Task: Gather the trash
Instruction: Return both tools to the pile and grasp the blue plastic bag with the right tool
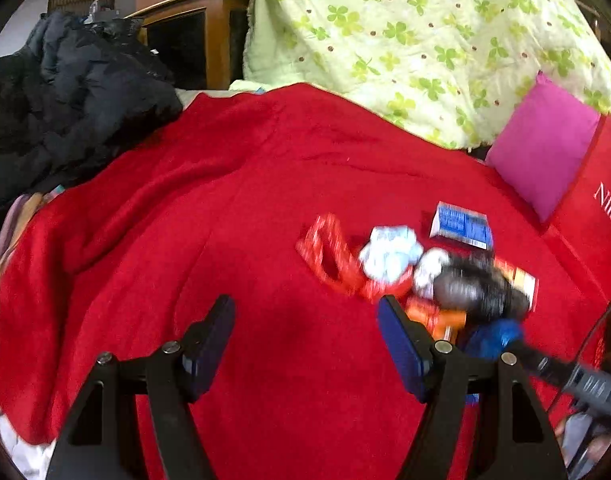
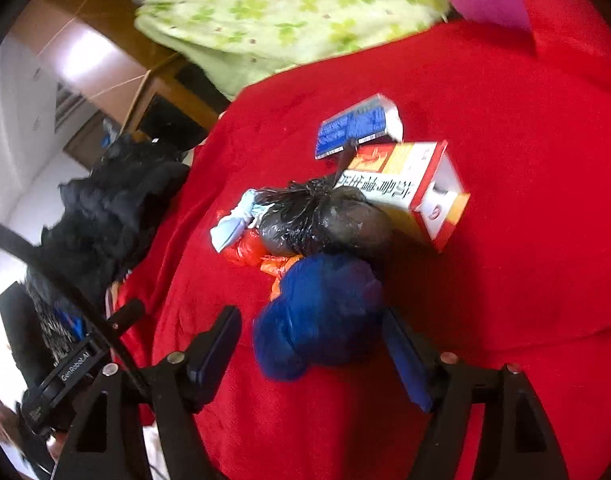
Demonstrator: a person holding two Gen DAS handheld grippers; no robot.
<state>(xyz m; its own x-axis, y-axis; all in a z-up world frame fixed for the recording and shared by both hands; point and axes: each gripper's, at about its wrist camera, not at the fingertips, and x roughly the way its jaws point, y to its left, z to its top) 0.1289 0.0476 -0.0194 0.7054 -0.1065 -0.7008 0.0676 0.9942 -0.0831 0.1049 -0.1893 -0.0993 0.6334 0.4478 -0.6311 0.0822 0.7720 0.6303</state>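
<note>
Both views are brightly and evenly lit, and the red blanket point(image 1: 265, 208) looks saturated. Glare whitens the wall point(image 2: 13, 128) at far left of the right wrist view. Motion blur smears the trash pile point(image 1: 417, 272) and the blue bag point(image 2: 321, 316). Fisheye bending curves the edges, with black corners.

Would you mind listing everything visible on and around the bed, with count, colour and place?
blanket: one, red, covering the bed
quilt: one, pale green clover print, far end
pillow: one, magenta, far right
jacket: one, black, left edge
blue box: one, blue-white, behind the pile
red box: one, red-yellow-white, beside black bag
black bag: one, knotted, pile centre
blue bag: one, between right fingers
tissue: one wad, white, pile left
red wrapper: one, pile left
left gripper: open, empty
right gripper: open around blue bag
</note>
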